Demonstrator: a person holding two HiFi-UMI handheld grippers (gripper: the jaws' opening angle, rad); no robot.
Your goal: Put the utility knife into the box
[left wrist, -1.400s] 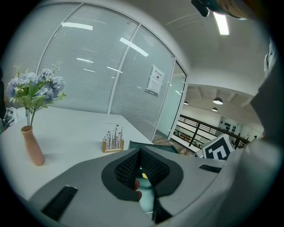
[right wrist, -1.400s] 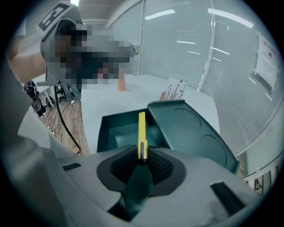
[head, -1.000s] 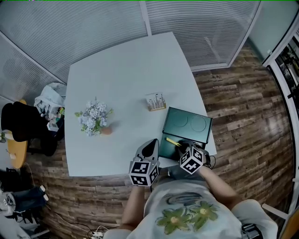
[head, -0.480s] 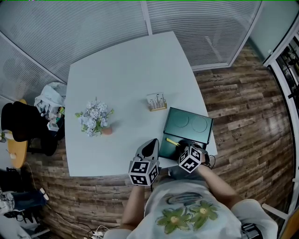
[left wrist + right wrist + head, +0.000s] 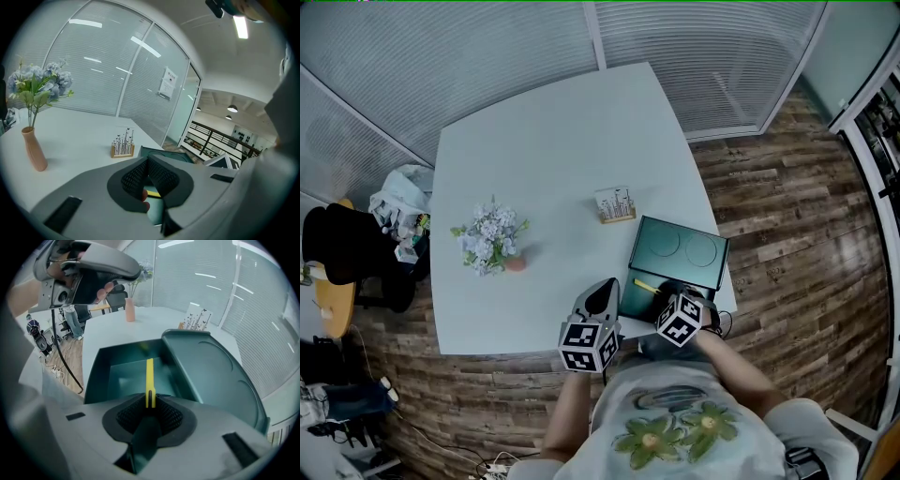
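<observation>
Holding the yellow utility knife (image 5: 149,380) pinched between its jaws, our right gripper (image 5: 150,405) hung over the open green box (image 5: 99,369), and the knife reached out above the box's inside. The lid (image 5: 211,376) stood tipped back behind. We had our left gripper (image 5: 149,163) just left of the box, at the table's (image 5: 544,169) near edge, jaws drawn narrow on nothing.
</observation>
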